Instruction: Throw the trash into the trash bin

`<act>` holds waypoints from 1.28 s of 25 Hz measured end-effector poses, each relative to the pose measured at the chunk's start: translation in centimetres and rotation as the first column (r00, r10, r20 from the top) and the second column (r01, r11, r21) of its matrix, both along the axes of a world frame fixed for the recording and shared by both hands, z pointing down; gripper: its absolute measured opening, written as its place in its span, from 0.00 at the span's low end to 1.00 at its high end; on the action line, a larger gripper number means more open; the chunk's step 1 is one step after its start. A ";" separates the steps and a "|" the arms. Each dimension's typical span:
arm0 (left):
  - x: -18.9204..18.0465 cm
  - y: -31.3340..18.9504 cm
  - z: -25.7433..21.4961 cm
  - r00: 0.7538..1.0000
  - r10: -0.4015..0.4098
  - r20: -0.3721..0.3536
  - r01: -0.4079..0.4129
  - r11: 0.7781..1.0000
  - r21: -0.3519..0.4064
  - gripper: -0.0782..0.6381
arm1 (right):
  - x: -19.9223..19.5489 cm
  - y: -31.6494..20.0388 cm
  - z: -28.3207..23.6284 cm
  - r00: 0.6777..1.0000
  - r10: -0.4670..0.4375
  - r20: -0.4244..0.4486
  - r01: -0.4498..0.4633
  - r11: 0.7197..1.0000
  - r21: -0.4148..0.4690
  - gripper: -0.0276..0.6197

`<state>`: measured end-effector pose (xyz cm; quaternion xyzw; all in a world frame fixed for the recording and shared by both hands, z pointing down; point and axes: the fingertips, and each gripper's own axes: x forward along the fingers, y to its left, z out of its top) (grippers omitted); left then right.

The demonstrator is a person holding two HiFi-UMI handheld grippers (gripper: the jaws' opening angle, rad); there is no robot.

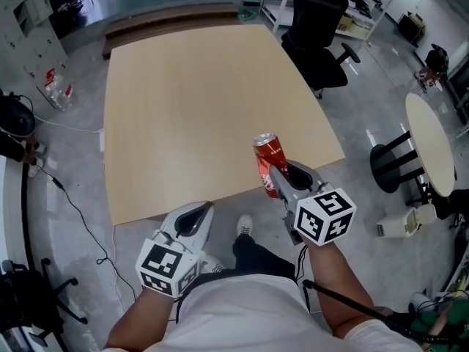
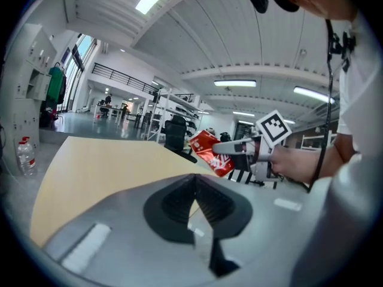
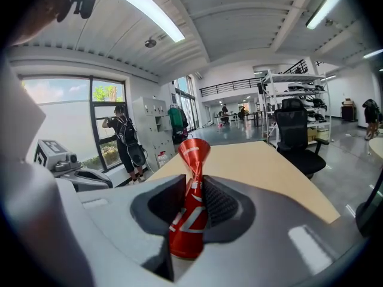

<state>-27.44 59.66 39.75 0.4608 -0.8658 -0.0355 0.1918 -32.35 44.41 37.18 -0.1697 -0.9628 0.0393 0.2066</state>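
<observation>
Right gripper [image 3: 192, 187] has the trash: a red drink can [image 1: 267, 155], pinched hard at the waist between the two dark ribbed pads, jaws at a narrow setting and pressing into its dented middle. The can stands nearly upright in the grip, flared top end up, and from the head view it sits over the near right edge of the pale wooden table [image 1: 183, 101], clear of the surface. White lettering runs down the can's red side, but the crumpling folds it and only broken strokes show, so no word can be read. Over on the other side, the left gripper [image 2: 195, 187] is held low at the near edge of the table, its jaws closed together with nothing between them. Each gripper carries a marker cube [image 1: 326, 215] with bold black-and-white square patterns, no letters on them. Beyond the table's far right corner stands a black office chair [image 1: 316, 28]. On the floor off to the left lies a clear plastic bottle [image 1: 57, 90] with a red label, too small to read.
</observation>
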 end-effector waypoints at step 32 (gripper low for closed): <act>2.5 -27.9 -2.3 0.864 0.500 0.055 -0.501 0.865 0.001 0.12 | 13.4 -26.4 -3.6 0.844 0.522 0.120 -0.518 0.853 -0.065 0.18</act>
